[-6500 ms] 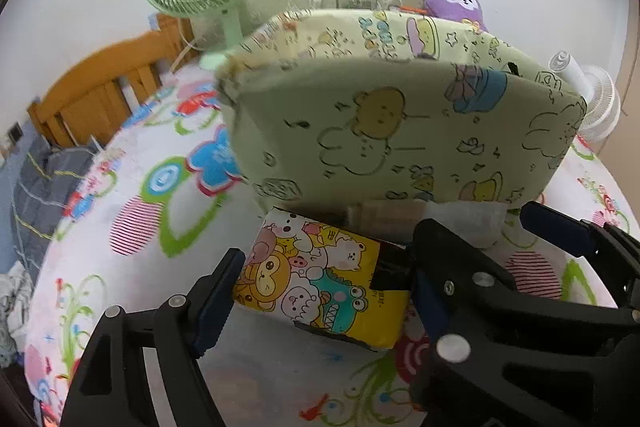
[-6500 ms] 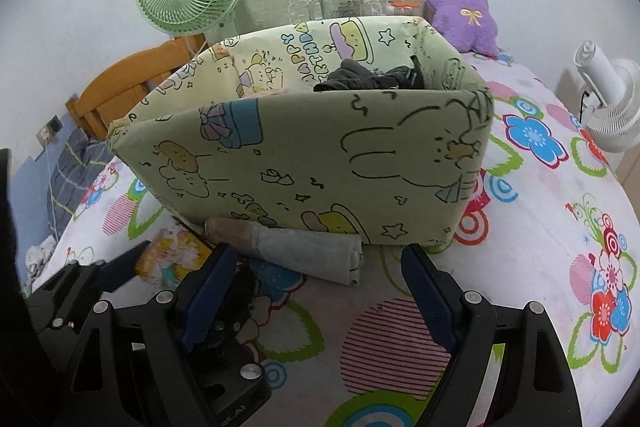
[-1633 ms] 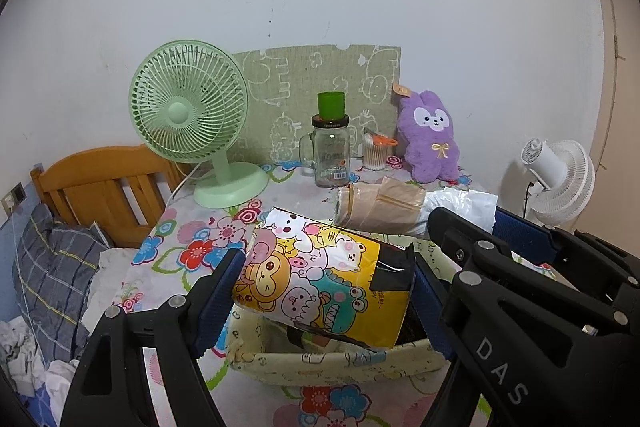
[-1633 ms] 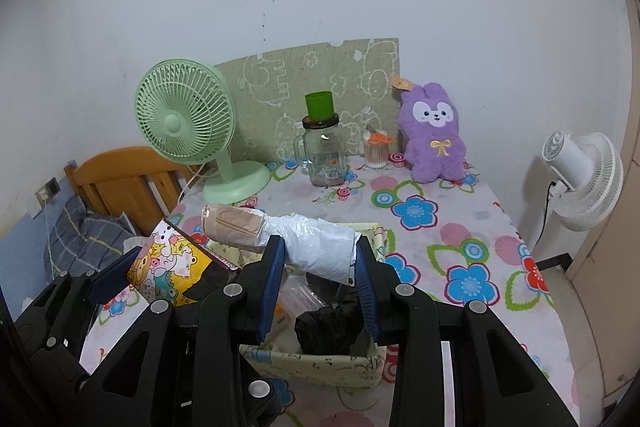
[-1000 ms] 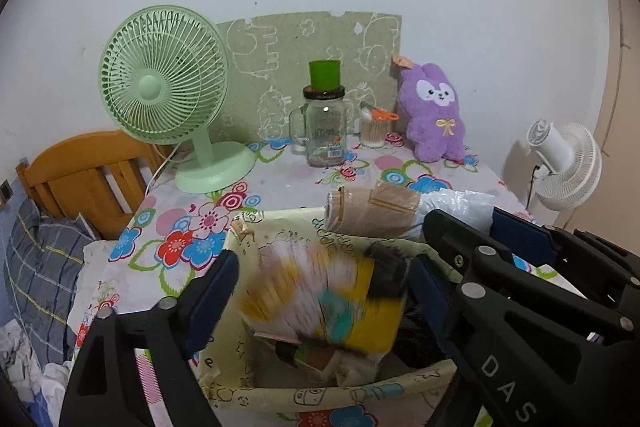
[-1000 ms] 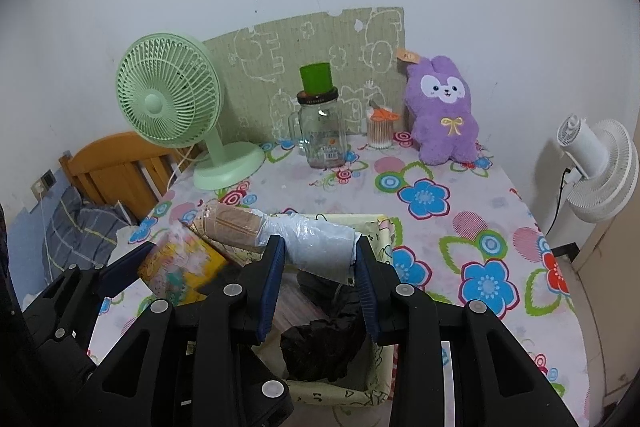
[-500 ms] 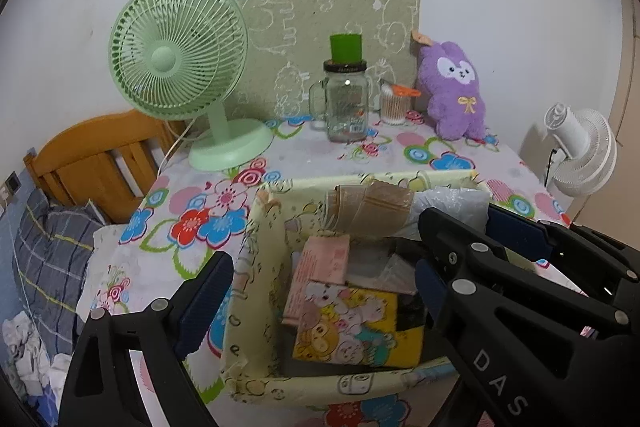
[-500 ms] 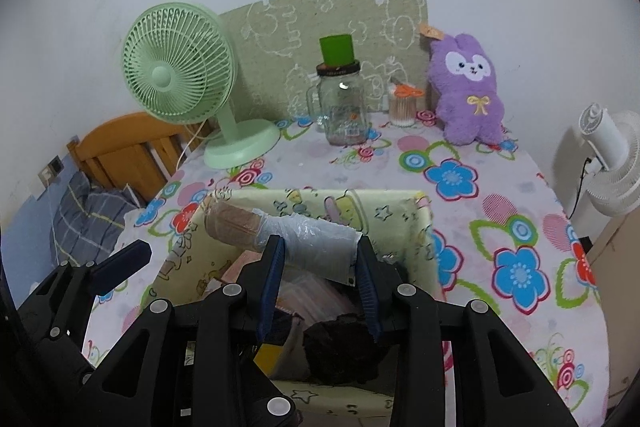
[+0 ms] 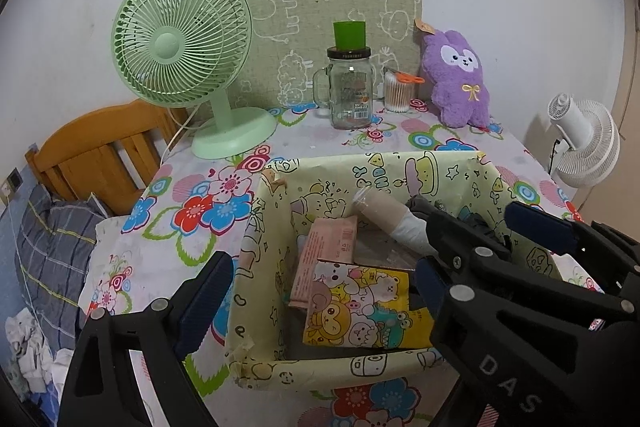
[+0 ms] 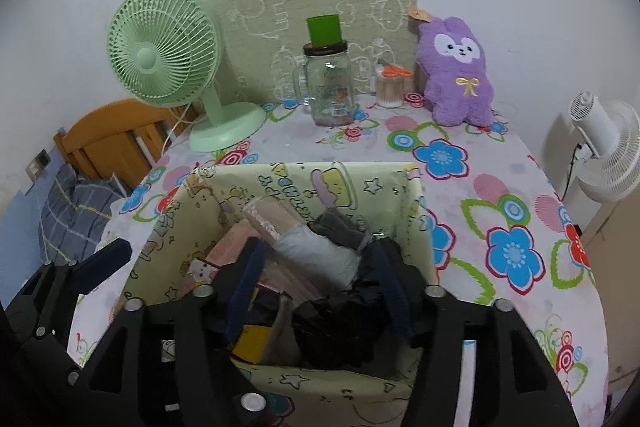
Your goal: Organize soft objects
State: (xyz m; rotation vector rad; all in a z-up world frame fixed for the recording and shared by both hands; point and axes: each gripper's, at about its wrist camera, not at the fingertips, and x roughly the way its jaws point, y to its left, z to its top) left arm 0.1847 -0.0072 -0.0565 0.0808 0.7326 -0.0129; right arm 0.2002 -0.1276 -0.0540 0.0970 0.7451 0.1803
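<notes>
A pale yellow cartoon-print fabric bin (image 9: 264, 259) (image 10: 168, 251) stands on the flowered tablecloth. In it lie a yellow cartoon tissue pack (image 9: 364, 315), a pink pack (image 9: 324, 259) and dark cloth (image 10: 340, 311). My left gripper (image 9: 316, 287) is open and empty above the bin's near left corner. My right gripper (image 10: 320, 291) is shut on a plastic-wrapped beige and white roll (image 10: 304, 243), held low inside the bin; the roll also shows in the left wrist view (image 9: 392, 223).
At the back stand a green desk fan (image 9: 180, 39), a glass jar mug with a green cup on top (image 9: 350, 91), a cotton swab jar (image 9: 398, 93) and a purple plush (image 9: 458, 79). A white fan (image 9: 584, 143) is off the right edge, a wooden headboard (image 9: 100, 147) to the left.
The left gripper opened and the yellow tissue pack fell into the bin. Both grippers came lower over the bin, and the right gripper carried the roll down inside it.
</notes>
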